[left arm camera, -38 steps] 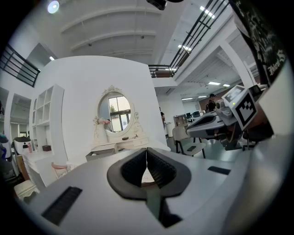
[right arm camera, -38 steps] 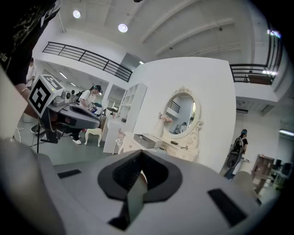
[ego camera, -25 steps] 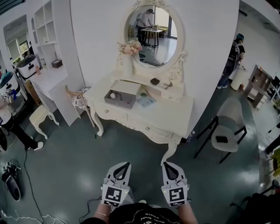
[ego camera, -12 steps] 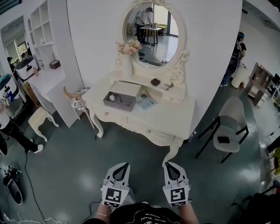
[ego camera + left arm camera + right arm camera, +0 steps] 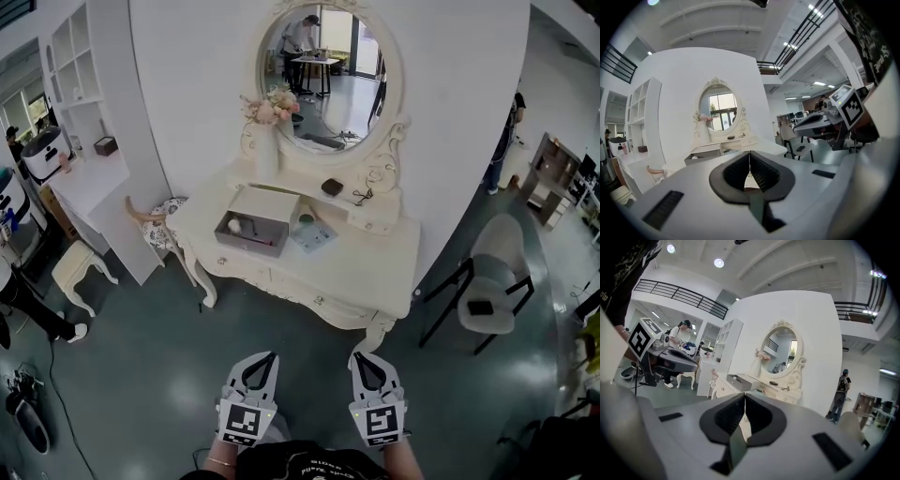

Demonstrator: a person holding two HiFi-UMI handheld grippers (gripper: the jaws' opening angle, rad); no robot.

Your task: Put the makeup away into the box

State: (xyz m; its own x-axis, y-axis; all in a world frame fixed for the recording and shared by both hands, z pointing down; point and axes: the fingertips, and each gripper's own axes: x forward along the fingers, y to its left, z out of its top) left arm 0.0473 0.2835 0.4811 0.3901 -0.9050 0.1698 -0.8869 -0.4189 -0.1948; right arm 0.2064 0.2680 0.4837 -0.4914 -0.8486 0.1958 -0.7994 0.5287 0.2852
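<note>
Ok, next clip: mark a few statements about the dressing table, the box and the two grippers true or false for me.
1. The left gripper and the right gripper are both shut and empty. True.
2. The grey box on the dressing table is closed. False: it is open at the top.
3. A vase of pink flowers stands beside the mirror, at its left in the head view. True.
4. The right gripper touches the dressing table. False: it is apart from it, over the floor.
</note>
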